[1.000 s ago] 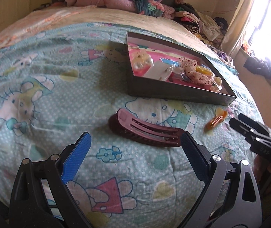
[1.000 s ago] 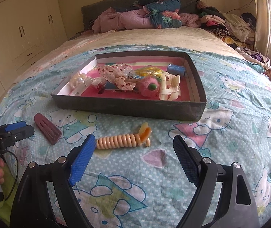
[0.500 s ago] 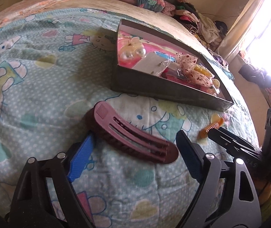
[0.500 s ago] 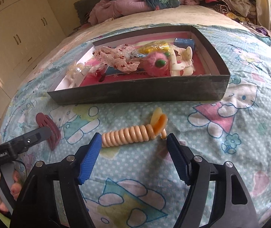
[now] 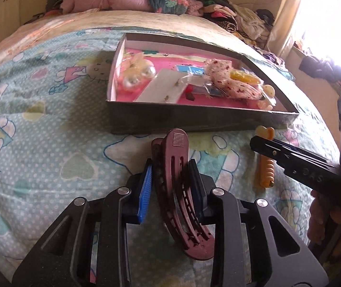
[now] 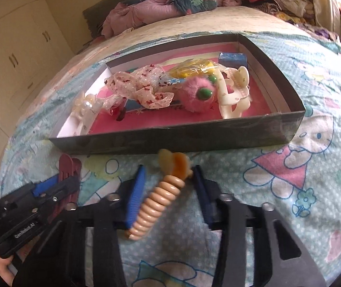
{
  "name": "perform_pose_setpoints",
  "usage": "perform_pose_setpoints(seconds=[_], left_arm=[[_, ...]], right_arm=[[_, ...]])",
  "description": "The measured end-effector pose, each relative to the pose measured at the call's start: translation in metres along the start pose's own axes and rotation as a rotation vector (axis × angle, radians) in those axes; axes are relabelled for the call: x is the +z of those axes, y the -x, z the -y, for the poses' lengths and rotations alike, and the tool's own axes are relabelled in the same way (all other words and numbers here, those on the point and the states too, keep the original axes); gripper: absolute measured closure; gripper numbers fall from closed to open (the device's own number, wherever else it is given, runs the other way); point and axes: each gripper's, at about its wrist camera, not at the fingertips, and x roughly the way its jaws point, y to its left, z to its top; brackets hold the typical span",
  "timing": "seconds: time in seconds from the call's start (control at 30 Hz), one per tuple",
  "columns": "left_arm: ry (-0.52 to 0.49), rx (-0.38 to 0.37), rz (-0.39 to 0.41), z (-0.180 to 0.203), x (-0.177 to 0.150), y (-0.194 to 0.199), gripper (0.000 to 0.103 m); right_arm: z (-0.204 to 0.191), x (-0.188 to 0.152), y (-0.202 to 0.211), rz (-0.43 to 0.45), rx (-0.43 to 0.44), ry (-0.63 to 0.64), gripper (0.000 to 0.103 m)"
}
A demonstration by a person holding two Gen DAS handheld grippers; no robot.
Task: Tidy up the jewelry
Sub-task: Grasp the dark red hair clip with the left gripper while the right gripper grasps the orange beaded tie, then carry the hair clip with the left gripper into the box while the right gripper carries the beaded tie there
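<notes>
maroon slotted curved hair clip (image 5: 180, 186)

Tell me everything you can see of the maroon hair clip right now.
The maroon hair clip is long, curved, glossy plastic with lengthwise slots and a ribbed thumb tab at its far end. It stands on edge between the left tongs, whose blue pads have just been closing and now press both sides. It sits over the cartoon-print bedspread, just before the dark tray.

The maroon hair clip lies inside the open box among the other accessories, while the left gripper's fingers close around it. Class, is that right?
Not quite. The left wrist view shows the maroon hair clip on the bedspread in front of the open box, not inside it. The left gripper's fingers do close around it.
</notes>
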Motion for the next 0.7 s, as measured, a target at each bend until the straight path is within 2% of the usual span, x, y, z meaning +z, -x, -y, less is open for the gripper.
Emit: perform_pose_setpoints(seconds=[0.2,0.37,0.7], left_arm=[[-0.052,-0.029,0.015,0.013,0.000,0.008,0.082],[-0.086,-0.047,0.043,0.026,0.005,0.018,0.082],[-0.127,-0.081,0.070,0.050,0.025,0.022,0.082]], right_arm=[[-0.002,-0.008,0.012,0.021,-0.009,0.062,0.076],[0.006,-0.013,0.033,0.057,-0.003,0.070,0.077],[0.032,-0.009,0.077,0.146,-0.049,0.065,0.079]])
